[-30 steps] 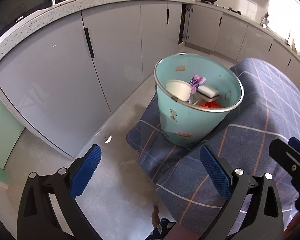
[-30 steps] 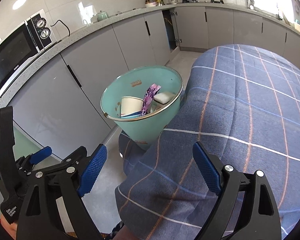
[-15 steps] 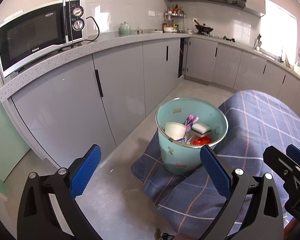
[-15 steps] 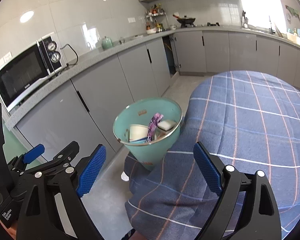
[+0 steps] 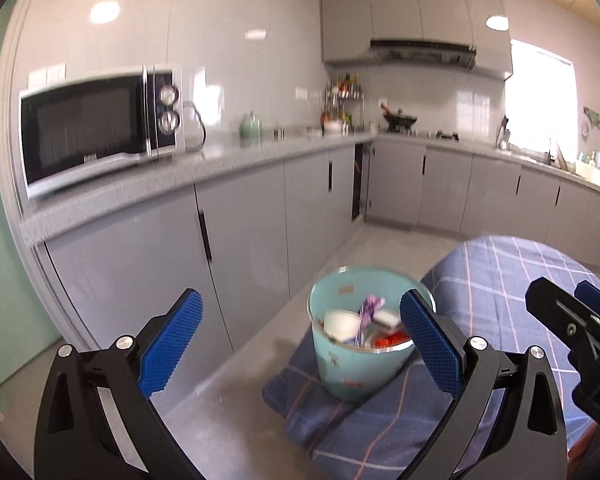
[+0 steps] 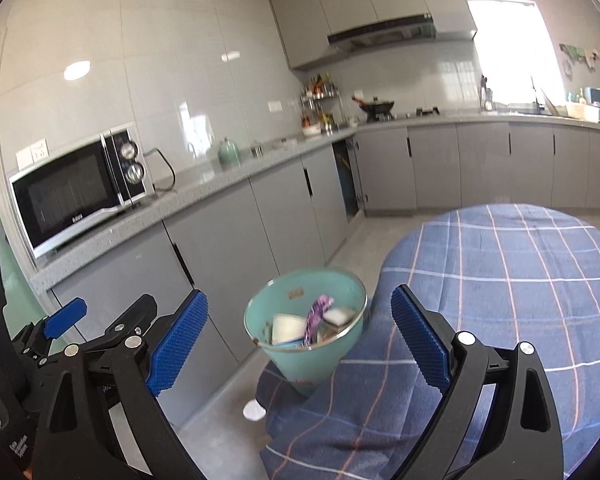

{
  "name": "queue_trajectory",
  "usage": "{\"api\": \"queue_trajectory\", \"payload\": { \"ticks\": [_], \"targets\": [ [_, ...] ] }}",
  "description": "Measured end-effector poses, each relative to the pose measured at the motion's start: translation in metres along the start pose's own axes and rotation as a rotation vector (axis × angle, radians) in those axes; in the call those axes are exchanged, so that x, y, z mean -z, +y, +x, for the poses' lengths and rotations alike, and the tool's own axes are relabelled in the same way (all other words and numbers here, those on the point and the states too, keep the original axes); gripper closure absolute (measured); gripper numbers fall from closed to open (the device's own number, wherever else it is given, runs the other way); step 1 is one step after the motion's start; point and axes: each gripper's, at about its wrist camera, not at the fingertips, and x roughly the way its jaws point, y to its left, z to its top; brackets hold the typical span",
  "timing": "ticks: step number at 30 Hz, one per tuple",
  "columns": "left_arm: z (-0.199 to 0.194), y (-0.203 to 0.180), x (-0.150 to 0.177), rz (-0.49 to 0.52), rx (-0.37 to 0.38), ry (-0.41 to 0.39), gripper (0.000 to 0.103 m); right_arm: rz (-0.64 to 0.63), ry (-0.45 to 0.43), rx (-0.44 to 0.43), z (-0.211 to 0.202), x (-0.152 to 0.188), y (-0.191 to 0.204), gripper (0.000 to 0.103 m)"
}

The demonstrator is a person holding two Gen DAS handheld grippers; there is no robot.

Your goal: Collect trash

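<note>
Left wrist view has the left gripper (image 5: 300,340) spread wide with nothing between its blue pads, and the teal trash bin (image 5: 362,364) sits beyond them on the edge of the blue plaid cloth (image 5: 496,276) that covers a round counter. Inside the bin lie a white paper cup (image 5: 341,325), a purple wrapper (image 5: 369,307), a white block (image 5: 386,316) and something red (image 5: 392,338) that is too blurred to name; the right-hand pad covers part of the bin's rim. Right of the bin, a black and blue part of the right gripper juts in at the frame edge. Right wrist view shows the right gripper (image 6: 300,334) also wide apart and empty, its jaws having just been opening. Behind and left of the bin runs a row of grey cabinet doors (image 5: 244,236) under a speckled worktop, with a microwave (image 6: 80,194) and a green jar (image 6: 229,153) on it; further behind the bin a wok (image 6: 377,106) stands under a range hood (image 6: 382,32). Just below the bin a small white scrap (image 6: 254,411) lies on the floor, half cut off by the cloth's hanging edge
</note>
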Motion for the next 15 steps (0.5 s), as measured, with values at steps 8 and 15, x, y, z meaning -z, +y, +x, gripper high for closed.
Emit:
{"api": "queue_trajectory", "payload": {
  "ticks": [8, 15],
  "targets": [
    [-0.018, -0.001, -0.007, 0.015, 0.008, -0.091, 0.006, 0.007, -0.095, -0.003, -0.015, -0.012, 0.002, 0.011],
    [-0.022, 0.003, -0.010, -0.007, 0.017, -0.113, 0.006, -0.001, -0.161, -0.003, -0.027, -0.014, 0.007, 0.010]
  ]
}}
